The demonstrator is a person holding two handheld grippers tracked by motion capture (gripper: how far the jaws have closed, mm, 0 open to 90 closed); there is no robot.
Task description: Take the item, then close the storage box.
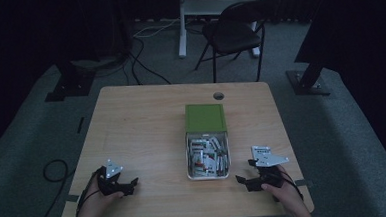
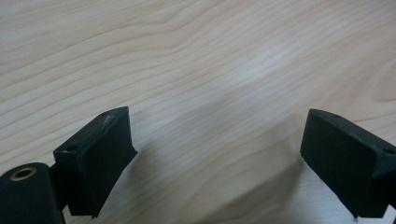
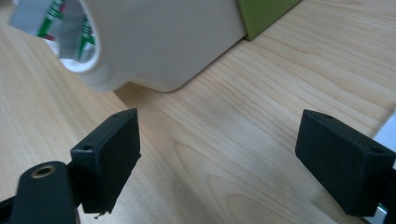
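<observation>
White bin [image 1: 208, 175], long axis toward green box [image 1: 205, 118]

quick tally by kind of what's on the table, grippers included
grippers: 2, the left gripper and the right gripper, both with jaws open and holding nothing
white bin of small packets: 1 (packets too small and jumbled to count)
green box: 1, behind the bin and right against it
total: 4
</observation>
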